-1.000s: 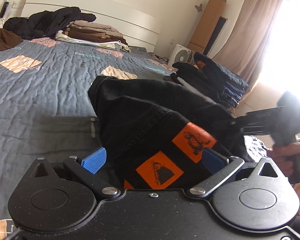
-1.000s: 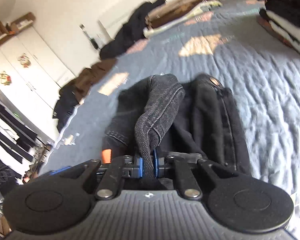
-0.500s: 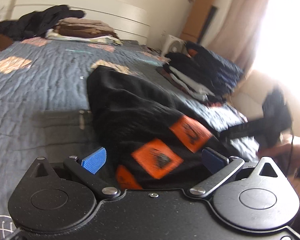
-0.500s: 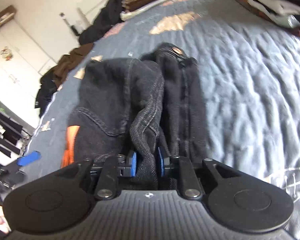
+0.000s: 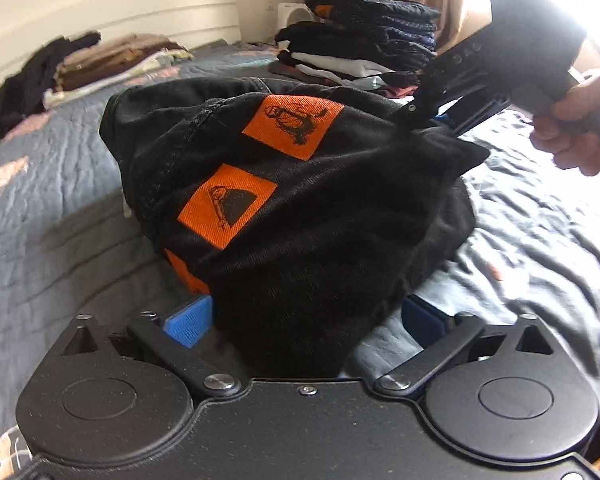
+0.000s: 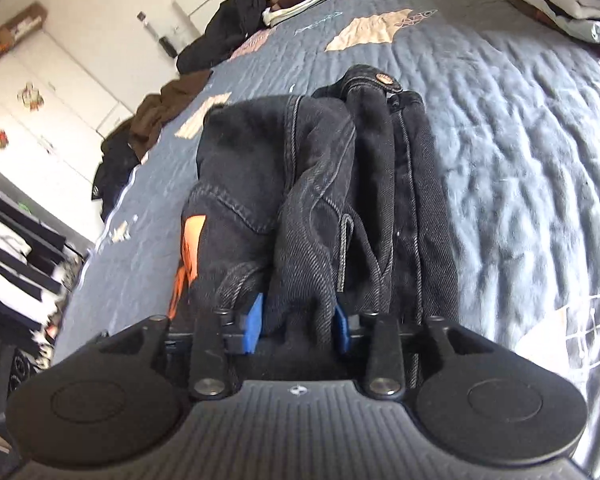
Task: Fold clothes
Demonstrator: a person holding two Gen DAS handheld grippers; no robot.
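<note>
The jeans [image 6: 324, 200] have been lowered onto the bed [image 6: 520, 152] as a folded bundle. The right gripper [image 6: 298, 318] has just been opening, denim between its pads but no longer pinched; release is judged under way. The left gripper [image 5: 304, 320], wide apart, has been closing slightly around the bundle's near end without pressing. Both are tilted down toward 12 o'clock. A stack [image 5: 364, 40] lies at 1 o'clock.
</note>
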